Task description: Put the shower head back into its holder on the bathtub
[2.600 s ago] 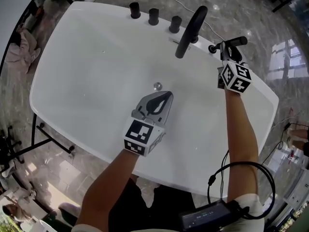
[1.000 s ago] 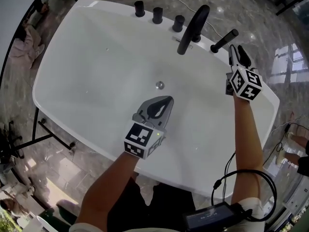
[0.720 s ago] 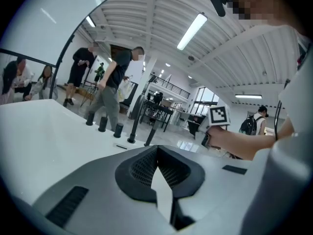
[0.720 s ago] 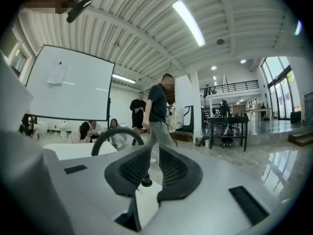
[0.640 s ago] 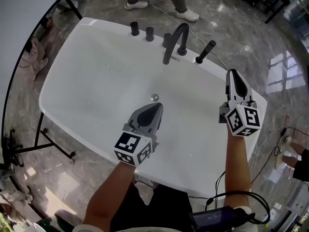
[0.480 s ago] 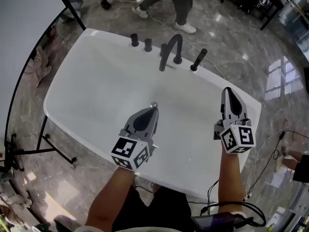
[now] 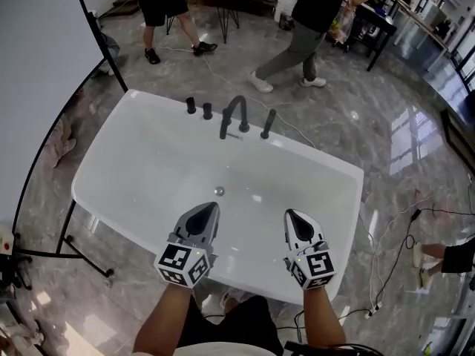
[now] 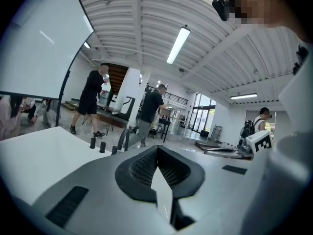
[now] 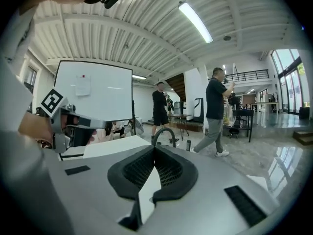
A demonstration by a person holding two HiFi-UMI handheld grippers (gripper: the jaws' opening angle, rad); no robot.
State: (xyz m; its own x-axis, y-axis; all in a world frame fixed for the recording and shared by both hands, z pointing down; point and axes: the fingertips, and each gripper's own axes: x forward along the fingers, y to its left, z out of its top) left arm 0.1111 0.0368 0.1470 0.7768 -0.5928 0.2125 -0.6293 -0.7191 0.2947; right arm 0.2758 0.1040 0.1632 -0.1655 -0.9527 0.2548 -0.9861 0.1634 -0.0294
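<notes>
The black shower head (image 7: pixel 267 123) stands upright in its holder on the far rim of the white bathtub (image 7: pixel 119 162), just right of the curved black faucet (image 7: pixel 234 115). Neither gripper touches it. Both hover over the tub's near side. My left gripper (image 7: pixel 210 208) is shut and holds nothing. My right gripper (image 7: pixel 289 213) has just closed its jaws, shut with nothing between them. The right gripper view looks past the shut jaws (image 9: pixel 155 148) to the faucet (image 9: pixel 164 133) and shower head (image 9: pixel 189 145). In the left gripper view the tips (image 8: pixel 157 148) meet.
Two black knobs (image 7: pixel 199 107) stand left of the faucet. Two people (image 7: pixel 312 21) walk on the marble floor behind the tub. A whiteboard on a black stand (image 7: pixel 44 65) is at the left. Cables (image 7: pixel 393 236) lie on the floor at the right.
My right gripper has let go of the shower head, shut, and drawn back to the near rim. The left gripper rose and drew back too. The view pulled away from the tub.
</notes>
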